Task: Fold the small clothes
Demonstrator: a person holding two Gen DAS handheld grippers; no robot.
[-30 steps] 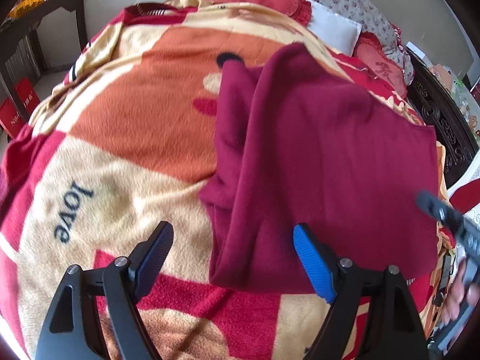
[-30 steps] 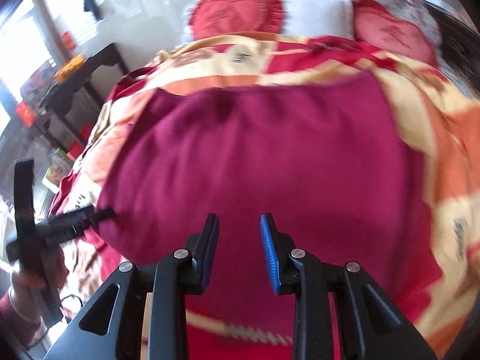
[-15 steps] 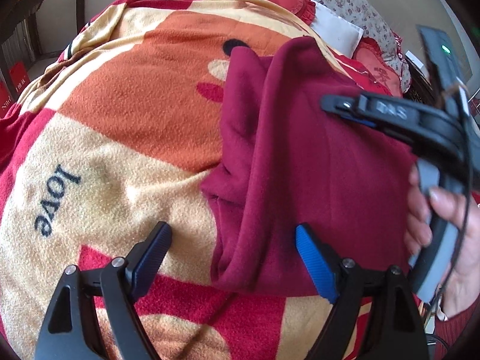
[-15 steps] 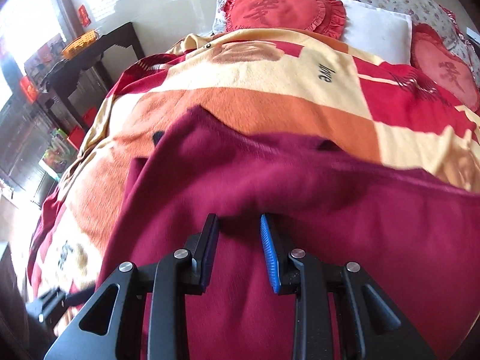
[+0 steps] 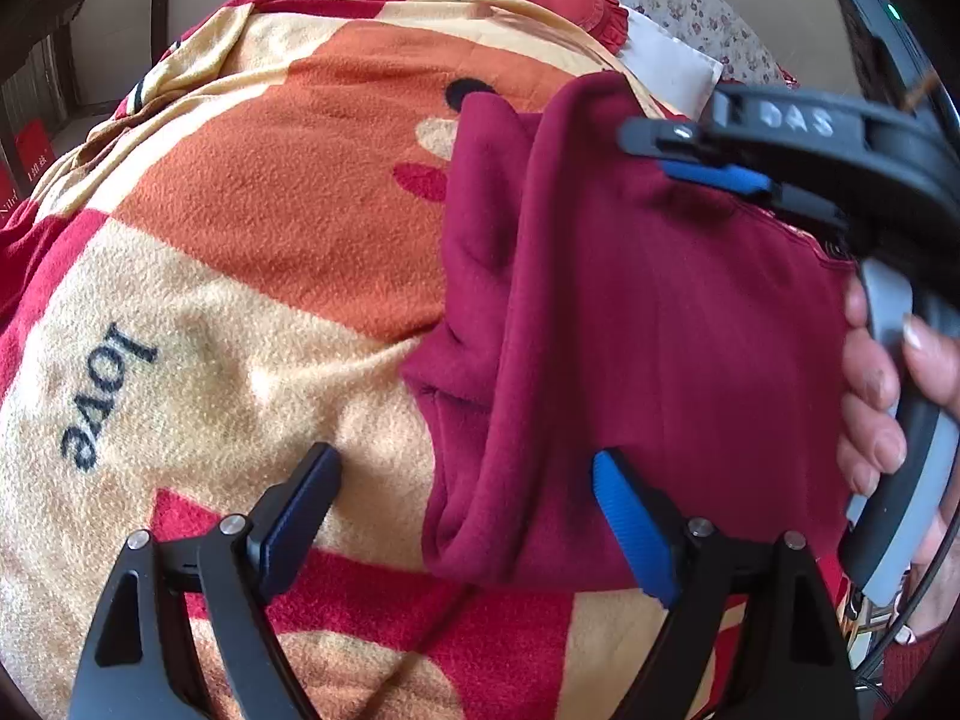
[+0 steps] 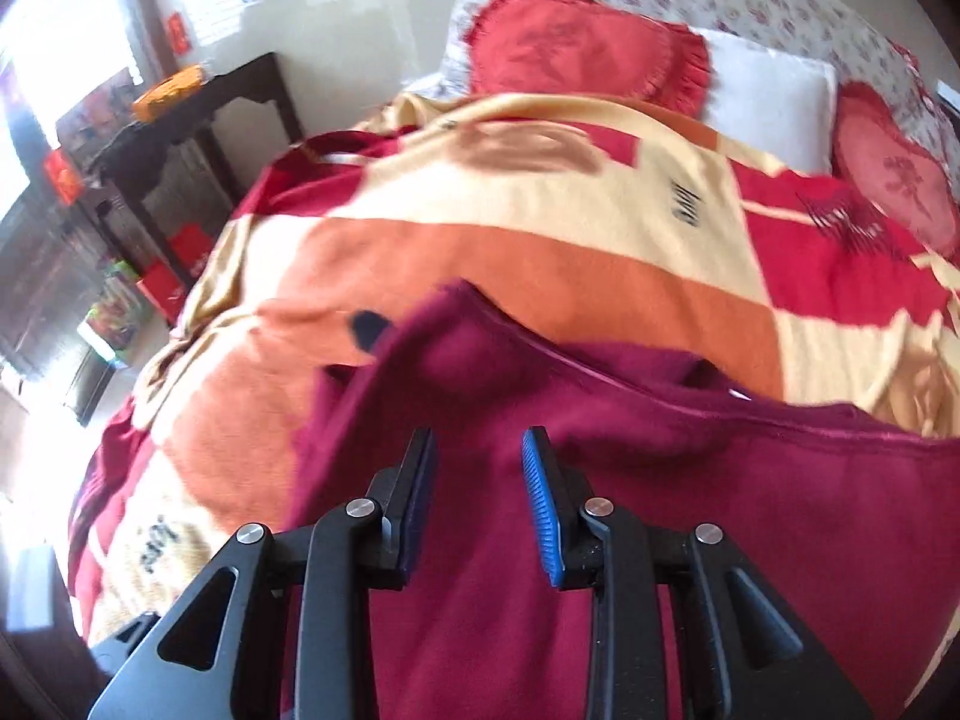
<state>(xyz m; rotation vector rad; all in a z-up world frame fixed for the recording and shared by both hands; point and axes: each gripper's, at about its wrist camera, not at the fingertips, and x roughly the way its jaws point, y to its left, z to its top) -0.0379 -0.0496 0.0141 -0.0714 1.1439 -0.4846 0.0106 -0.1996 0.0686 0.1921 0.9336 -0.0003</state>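
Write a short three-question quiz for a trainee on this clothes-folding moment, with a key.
1. True or false: the left tongs are clamped shut on the maroon garment.
2. Multiple choice: what does the garment lie on? A) a bare wooden table B) a patterned blanket C) a white towel
3. Fill in: the word printed in dark letters on the blanket near the left tongs is ____.

Key
1. False: their jaws stand wide apart, holding nothing.
2. B
3. love
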